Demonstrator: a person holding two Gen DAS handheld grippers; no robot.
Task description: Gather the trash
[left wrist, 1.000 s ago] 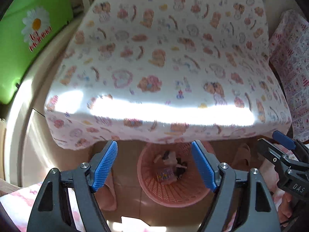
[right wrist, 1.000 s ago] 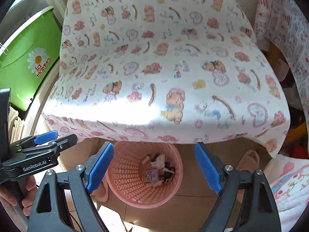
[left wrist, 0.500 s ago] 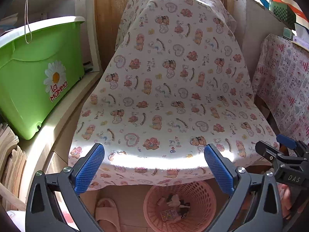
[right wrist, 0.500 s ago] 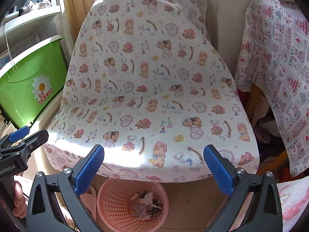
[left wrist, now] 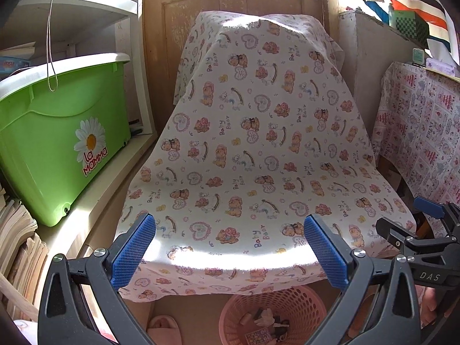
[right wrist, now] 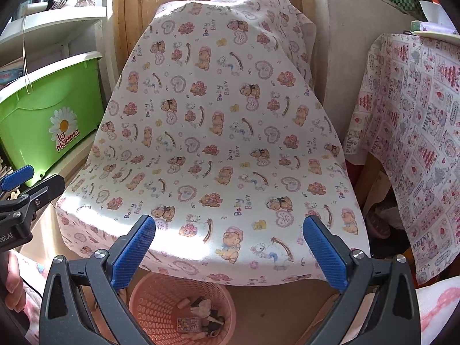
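A pink mesh basket [left wrist: 304, 302] [right wrist: 161, 293] stands on the floor under the front edge of a chair draped in a bear-print cloth [left wrist: 253, 155] [right wrist: 218, 143]. Several bits of trash [left wrist: 264, 327] [right wrist: 201, 313] lie inside it. My left gripper [left wrist: 230, 253] hangs above and in front of the basket, open, nothing between its blue pads. My right gripper [right wrist: 230, 250] is likewise open and empty, over the basket's right side. Each gripper shows at the edge of the other's view: right gripper [left wrist: 414, 235], left gripper [right wrist: 20, 189].
A green storage bin [left wrist: 57, 143] [right wrist: 51, 109] sits on a low shelf to the left, with stacked papers [left wrist: 17, 247] below it. A table under a pink print cloth [left wrist: 422, 132] [right wrist: 417, 132] stands to the right. A pink slipper [left wrist: 164, 327] lies left of the basket.
Both grippers have risen and tilted up, so the basket has dropped to the bottom of each view and the chair back and door appear. Both jaws have widened slightly.
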